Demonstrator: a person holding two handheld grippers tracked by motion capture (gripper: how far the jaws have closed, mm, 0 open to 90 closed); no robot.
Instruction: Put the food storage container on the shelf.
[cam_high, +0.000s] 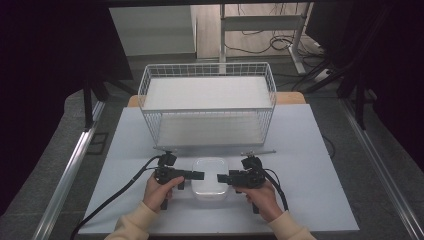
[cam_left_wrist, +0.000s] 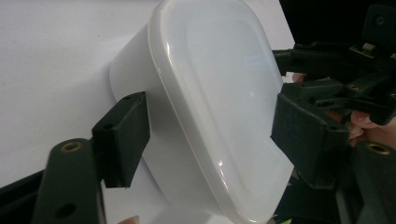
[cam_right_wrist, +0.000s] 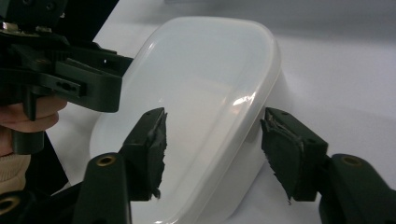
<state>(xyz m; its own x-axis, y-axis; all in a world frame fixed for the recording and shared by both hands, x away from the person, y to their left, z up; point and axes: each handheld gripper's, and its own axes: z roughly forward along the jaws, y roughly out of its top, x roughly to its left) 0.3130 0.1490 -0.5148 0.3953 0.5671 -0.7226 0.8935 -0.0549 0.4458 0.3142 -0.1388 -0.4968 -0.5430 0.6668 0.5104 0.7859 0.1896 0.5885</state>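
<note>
Here, my left claw (cam_high: 199, 175) and my right claw (cam_high: 222, 178) face each other across the white lidded container (cam_high: 209, 177), which sits on the counter (cam_high: 310, 200) between them. Seen along my left claw (cam_left_wrist: 210, 135), the container (cam_left_wrist: 210, 102) lies between the jaws; one pad is just beside its side wall below the lid rim, the other stands over the lid's far edge. The jaws are spread and I cannot see them pressing. Seen along my right claw (cam_right_wrist: 212, 149), the container (cam_right_wrist: 201, 107) again fills the gap: one worn pad hangs over the lid, the other stands just off the rim. These jaws are open too, not clamped. Beyond both claws, farther across the counter, stands a white wire basket (cam_high: 207, 102), well apart from the container.
</note>
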